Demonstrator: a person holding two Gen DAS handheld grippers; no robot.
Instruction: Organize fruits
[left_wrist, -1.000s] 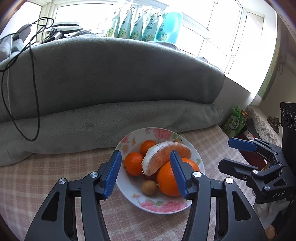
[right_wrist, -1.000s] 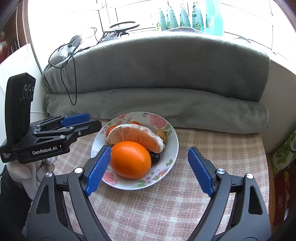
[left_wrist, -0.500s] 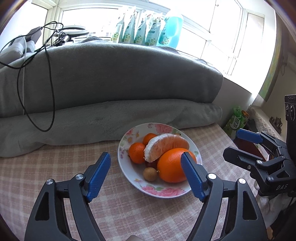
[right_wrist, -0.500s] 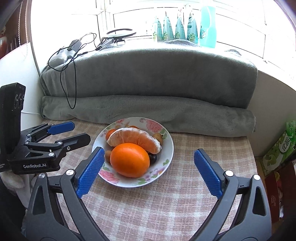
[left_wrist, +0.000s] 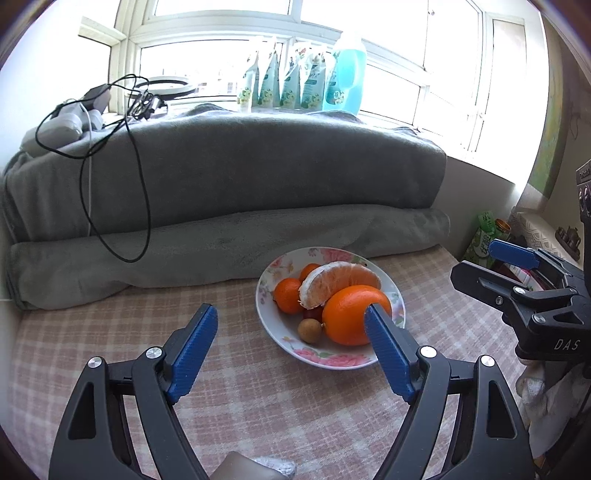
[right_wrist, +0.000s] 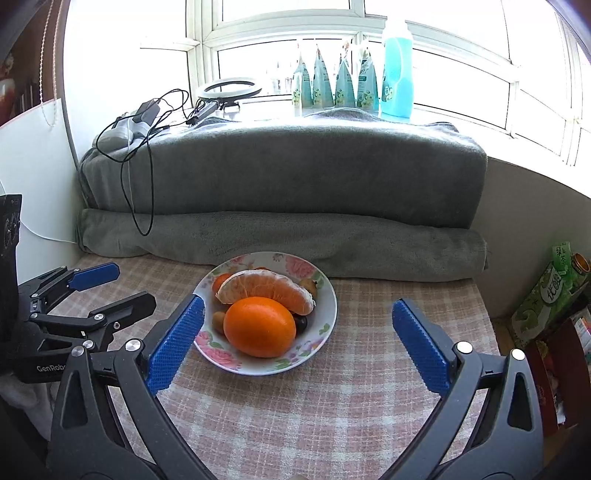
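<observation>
Your left gripper (left_wrist: 290, 325) and right gripper (right_wrist: 297, 314) both hover over the checked bench (right_wrist: 332, 413), jaws opening wide, nothing between them. The floral plate (right_wrist: 325, 321) sits on the bench just before the grey blanket roll (right_wrist: 295, 236). It holds a large orange (right_wrist: 258, 326) at front, a peeled citrus segment (right_wrist: 266, 286) resting behind it, and small fruits alongside.

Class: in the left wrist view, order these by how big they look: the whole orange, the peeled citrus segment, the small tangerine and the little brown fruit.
1. Whole orange
2. Peeled citrus segment, close to the orange and partly hidden behind it, so this order is unsure
3. Small tangerine
4. Little brown fruit
</observation>
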